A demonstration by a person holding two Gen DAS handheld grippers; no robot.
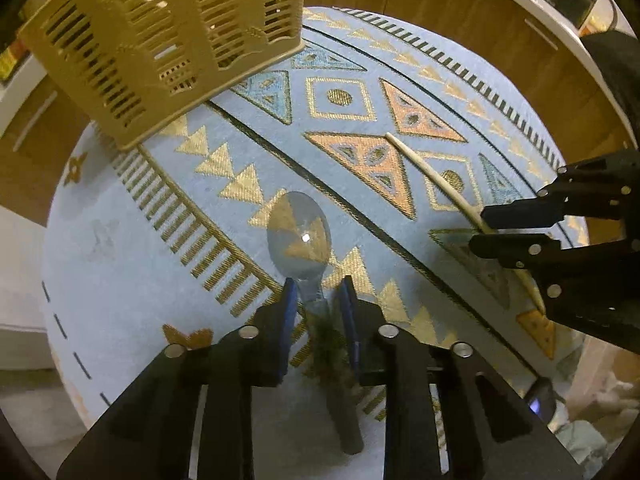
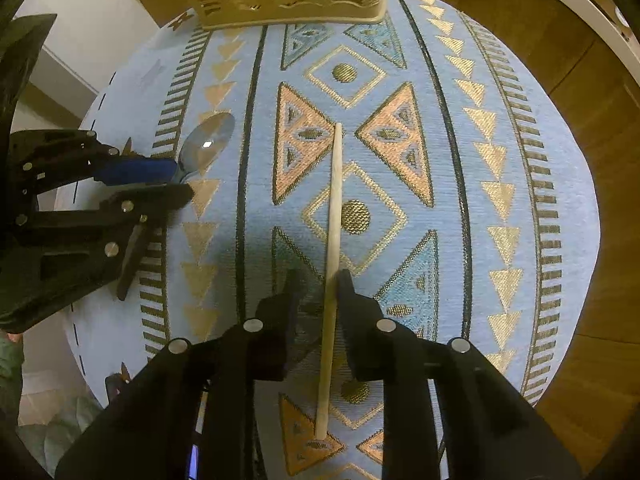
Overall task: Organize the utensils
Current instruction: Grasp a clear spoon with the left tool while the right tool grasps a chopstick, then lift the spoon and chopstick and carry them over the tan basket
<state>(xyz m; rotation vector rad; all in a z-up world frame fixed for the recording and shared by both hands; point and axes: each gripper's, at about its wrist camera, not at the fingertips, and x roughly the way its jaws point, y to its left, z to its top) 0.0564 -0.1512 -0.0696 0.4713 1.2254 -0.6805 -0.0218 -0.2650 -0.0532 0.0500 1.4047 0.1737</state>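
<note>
Straddling utensils on the cloth-covered worktop point(image 2: 500, 152): left gripper point(image 1: 318, 294), jaws slightly apart around the spoon point(image 1: 299, 236) neck; right gripper point(image 2: 318, 286) likewise around the wooden stick point(image 2: 335, 216). Neither pinched. Next: close, lift toward the basket point(image 1: 160, 40) at the far edge.

The spoon point(image 1: 298, 236) has a glossy, mirror-like metal bowl and a dark matt handle. The stick point(image 2: 334, 216) looks like pale bare wood — smooth, unvarnished. The tablecloth point(image 2: 460, 152) is coarse woven cloth with shimmering gold thread; the basket point(image 1: 160, 40) is matt beige plastic.
</note>
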